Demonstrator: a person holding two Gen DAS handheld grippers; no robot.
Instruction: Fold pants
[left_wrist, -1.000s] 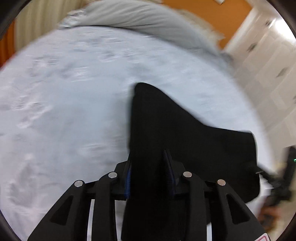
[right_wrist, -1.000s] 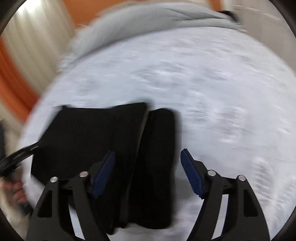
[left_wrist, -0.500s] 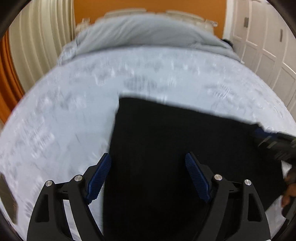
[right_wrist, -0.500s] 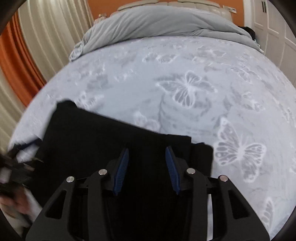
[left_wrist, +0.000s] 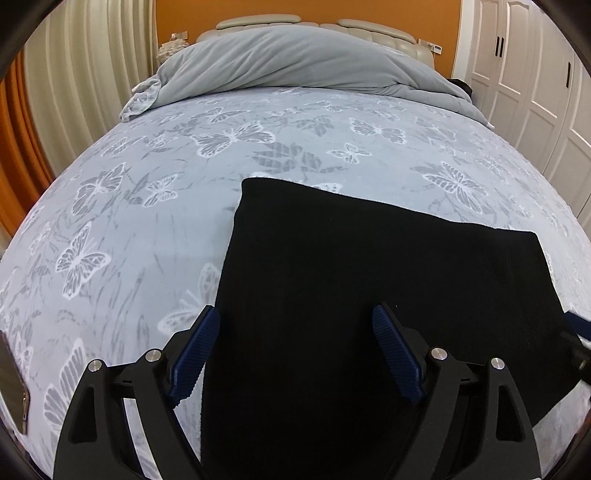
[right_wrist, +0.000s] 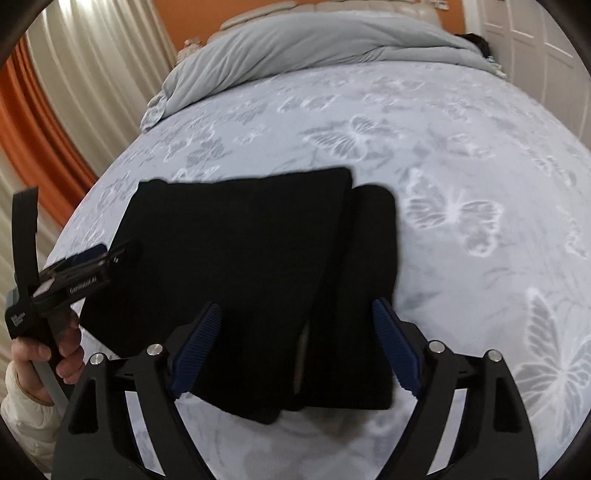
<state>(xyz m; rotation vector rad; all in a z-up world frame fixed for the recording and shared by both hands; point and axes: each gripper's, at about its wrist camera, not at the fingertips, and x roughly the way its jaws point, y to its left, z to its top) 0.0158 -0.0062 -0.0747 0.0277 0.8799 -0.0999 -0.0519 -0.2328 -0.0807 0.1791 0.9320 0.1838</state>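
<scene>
2 grippers hover over the black pants (left_wrist: 369, 295), which lie folded into a thick rectangle on a butterfly-print bedspread (left_wrist: 147, 229).

Starting at the left, the left gripper (left_wrist: 297, 354) has its blue pads (left_wrist: 195, 354) spread wide and is opening a little further; the cloth lies below and between them, but neither pad presses on it. The left border of the bundle runs just inside the gripper's left finger, and the rest stretches ahead and off to the right. A dark rectangular object (left_wrist: 13, 391), too cropped to identify, sits at the far left of this view.

Further right, the right gripper (right_wrist: 295, 350) is also opening, jaws wide, with nothing pinched. Below and ahead of it 2 stacked parts of the pants overlap, a narrower roll (right_wrist: 369, 277) just right of the main panel. The person's hand (right_wrist: 48, 354), in a pale sleeve (right_wrist: 26, 402), holds the other gripper's handle at the left.

Judging by its drape, the fabric looks soft, limp and fairly thick, light enough to lift but prone to slumping and unfolding. A grip would probably hold best at the near corners, through every layer at once, rather than on the top sheet alone.
</scene>
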